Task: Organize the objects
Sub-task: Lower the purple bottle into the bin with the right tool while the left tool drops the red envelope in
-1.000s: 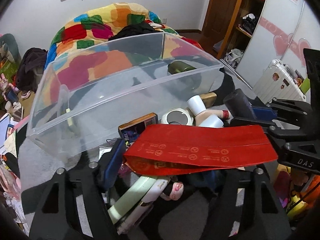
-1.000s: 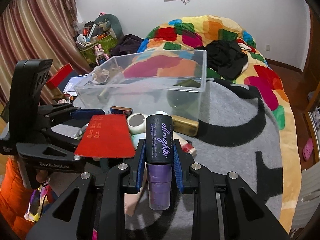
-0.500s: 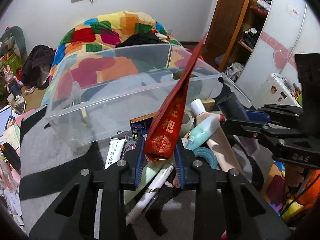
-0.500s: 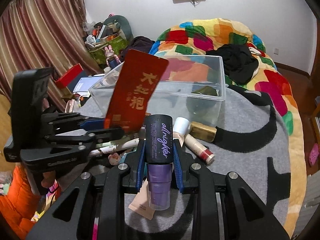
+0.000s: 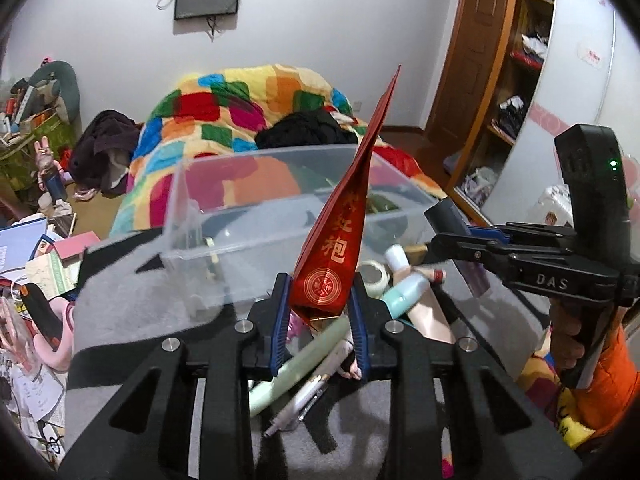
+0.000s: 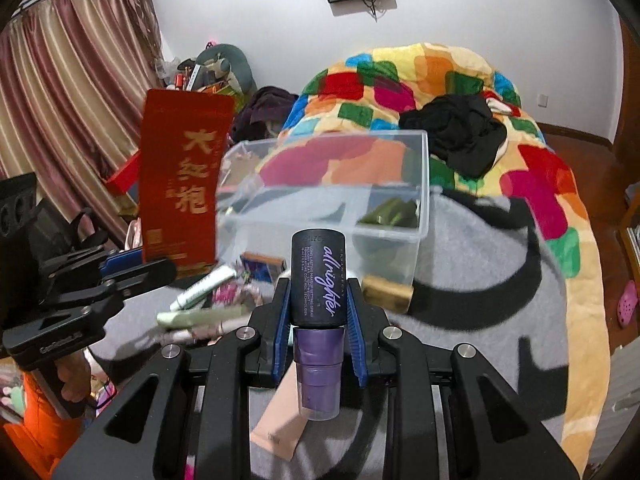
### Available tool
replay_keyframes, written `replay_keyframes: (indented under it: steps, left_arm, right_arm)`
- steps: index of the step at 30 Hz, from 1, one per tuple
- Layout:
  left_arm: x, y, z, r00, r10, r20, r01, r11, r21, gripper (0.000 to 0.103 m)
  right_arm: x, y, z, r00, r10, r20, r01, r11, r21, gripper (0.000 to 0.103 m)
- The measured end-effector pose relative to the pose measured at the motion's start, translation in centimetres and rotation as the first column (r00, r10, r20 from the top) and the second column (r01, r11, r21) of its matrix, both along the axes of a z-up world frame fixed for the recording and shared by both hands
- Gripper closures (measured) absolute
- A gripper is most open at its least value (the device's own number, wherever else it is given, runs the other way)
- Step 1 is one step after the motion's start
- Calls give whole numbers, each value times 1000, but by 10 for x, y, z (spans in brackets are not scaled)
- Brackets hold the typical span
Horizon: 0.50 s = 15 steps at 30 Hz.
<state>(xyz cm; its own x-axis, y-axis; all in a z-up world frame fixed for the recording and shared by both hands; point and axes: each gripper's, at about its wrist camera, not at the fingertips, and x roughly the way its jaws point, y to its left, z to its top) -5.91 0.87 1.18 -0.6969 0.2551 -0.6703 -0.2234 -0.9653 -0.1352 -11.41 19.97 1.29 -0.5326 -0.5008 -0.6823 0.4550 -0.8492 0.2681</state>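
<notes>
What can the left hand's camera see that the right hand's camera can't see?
Only the left wrist view shows the wooden wardrobe shelves, the tape roll and the pale green tube under the left gripper.

Only the right wrist view shows the striped curtain, the gold box by the bin, and the label on the purple spray bottle clamped in the right gripper.

Both show the red packet held upright, the clear plastic bin, the colourful blanket and the grey cover.
</notes>
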Motion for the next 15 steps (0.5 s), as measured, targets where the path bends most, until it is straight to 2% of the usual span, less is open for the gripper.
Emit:
replay_keyframes:
  steps: [9,15]
  left_arm:
    - [-18,-19,18,996,91,-23,-90,996,4,75]
    - [-39,-25,19,992,126,-16,-127,992,-24,75]
  right_arm:
    - [-30,-11,30,997,-18,-73,18,1000,5,80]
    - [-56,-27,35,995,-24,-98,29,998,49,80]
